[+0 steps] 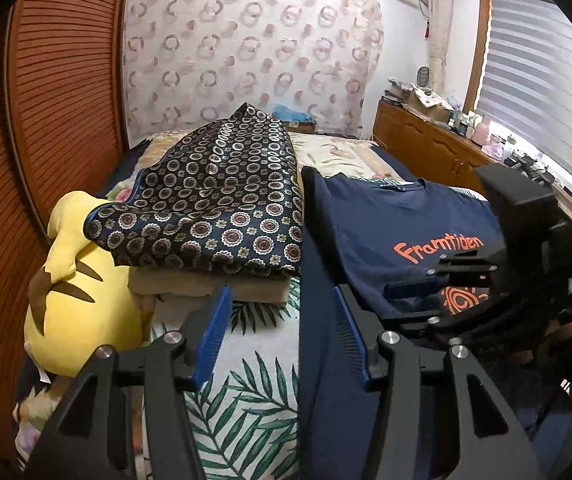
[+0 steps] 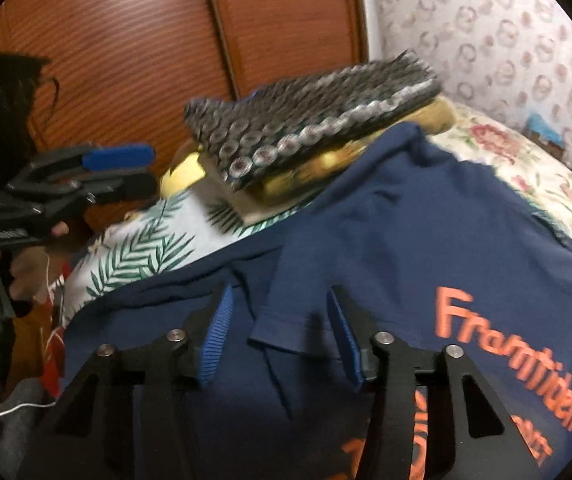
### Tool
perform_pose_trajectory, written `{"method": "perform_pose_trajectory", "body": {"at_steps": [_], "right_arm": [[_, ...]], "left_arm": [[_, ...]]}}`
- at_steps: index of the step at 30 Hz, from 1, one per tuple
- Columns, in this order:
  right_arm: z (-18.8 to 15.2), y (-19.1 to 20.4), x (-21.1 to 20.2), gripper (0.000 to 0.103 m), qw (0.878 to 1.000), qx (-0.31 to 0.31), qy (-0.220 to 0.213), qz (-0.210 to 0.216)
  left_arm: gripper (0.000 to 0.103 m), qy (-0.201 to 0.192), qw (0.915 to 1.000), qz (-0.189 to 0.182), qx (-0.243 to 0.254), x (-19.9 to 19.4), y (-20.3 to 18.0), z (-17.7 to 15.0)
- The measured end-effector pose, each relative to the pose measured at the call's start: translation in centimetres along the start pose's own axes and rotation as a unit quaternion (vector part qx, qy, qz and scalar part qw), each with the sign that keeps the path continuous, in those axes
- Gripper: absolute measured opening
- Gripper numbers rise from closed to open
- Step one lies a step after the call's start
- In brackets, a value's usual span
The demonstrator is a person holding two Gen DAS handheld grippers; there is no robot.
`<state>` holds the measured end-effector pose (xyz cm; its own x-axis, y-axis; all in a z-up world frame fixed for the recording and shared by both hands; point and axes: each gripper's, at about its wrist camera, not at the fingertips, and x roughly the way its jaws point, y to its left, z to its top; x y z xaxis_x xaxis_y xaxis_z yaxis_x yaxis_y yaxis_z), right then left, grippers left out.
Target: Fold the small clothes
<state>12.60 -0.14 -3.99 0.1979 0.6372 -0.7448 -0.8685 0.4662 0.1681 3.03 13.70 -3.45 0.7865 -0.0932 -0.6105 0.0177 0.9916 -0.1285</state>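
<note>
A navy T-shirt (image 1: 385,220) with orange lettering lies spread face up on the bed, its collar toward the far side. My right gripper (image 2: 282,320) hovers low over its sleeve (image 2: 286,330); the sleeve hem lies between the blue pads (image 2: 218,332), which stand apart and do not press on it. The left wrist view shows that gripper (image 1: 425,276) over the shirt's print. My left gripper (image 1: 282,320) is open above the shirt's left edge and the leaf-print sheet (image 1: 246,400), holding nothing. From the right wrist view, the left gripper (image 2: 134,172) hangs in the air at the left.
A folded stack topped by a dark patterned cloth (image 1: 214,208) over a beige piece (image 1: 206,288) sits left of the shirt. A yellow plush (image 1: 74,280) lies beside it. A slatted wooden door (image 1: 46,120) bounds the left side, and a cluttered wooden dresser (image 1: 425,140) the right.
</note>
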Motion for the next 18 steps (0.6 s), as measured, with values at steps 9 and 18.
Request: {"method": "perform_pose_trajectory", "body": {"at_steps": [9, 18], "right_arm": [[-0.7, -0.7, 0.9, 0.006, 1.0, -0.001, 0.026, -0.007], [0.9, -4.0, -2.2, 0.001, 0.999, 0.036, -0.02, -0.015]], "left_arm": [[0.051, 0.0, 1.0, -0.008, 0.005, -0.3, -0.4, -0.5], [0.051, 0.004, 0.9998, -0.017, 0.008, 0.1, -1.3, -0.5]]}}
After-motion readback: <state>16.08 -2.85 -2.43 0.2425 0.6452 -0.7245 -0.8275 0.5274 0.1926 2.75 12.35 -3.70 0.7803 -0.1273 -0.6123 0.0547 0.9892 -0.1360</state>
